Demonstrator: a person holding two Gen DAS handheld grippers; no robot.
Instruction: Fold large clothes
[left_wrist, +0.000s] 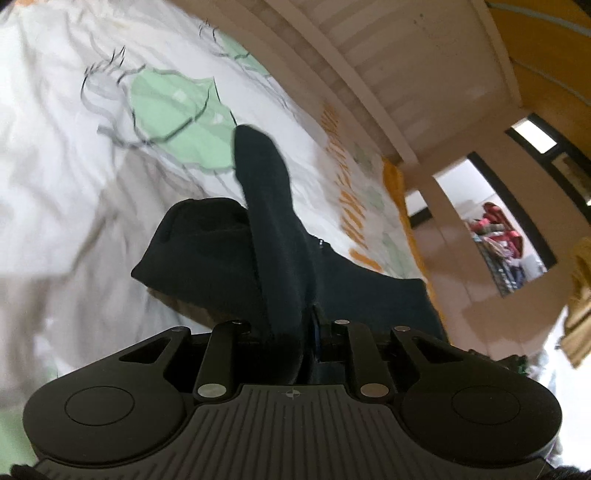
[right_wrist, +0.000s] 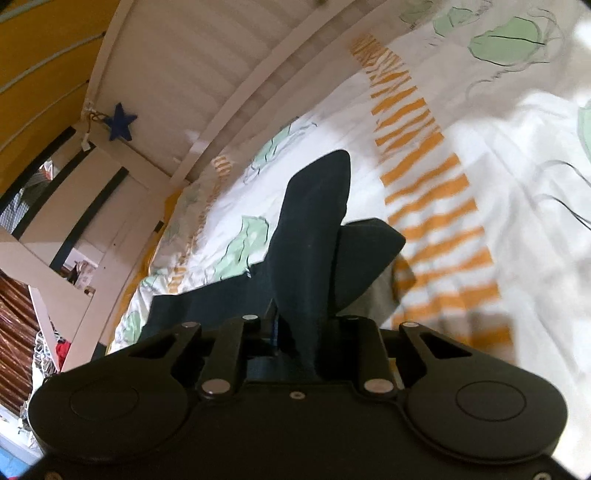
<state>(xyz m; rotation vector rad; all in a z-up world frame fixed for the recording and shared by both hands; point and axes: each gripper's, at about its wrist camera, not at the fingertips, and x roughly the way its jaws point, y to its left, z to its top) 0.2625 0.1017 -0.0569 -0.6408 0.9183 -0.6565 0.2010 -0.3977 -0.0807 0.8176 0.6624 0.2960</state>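
Two wrist views looked down along handheld grippers over a bed covered by a white duvet (left_wrist: 66, 177) printed with green shapes and orange lettering. A dark, near-black garment (left_wrist: 266, 236) hung lifted above the bedding, with part of it trailing down to the duvet.

The left gripper (left_wrist: 295, 332) had its fingers closed tight on a fold of the cloth, which rose from between them. The right gripper (right_wrist: 299, 332) was closed the same way on another fold of the garment (right_wrist: 314, 229).

To do this step well, it seemed best to keep both grips firm, draw the two held points apart until the cloth hung flat, then lower it evenly onto the duvet.

The fingertips themselves were buried in fabric. The kind of garment, its full outline and its lower edge could not be made out, and motion blur smeared the bedding.
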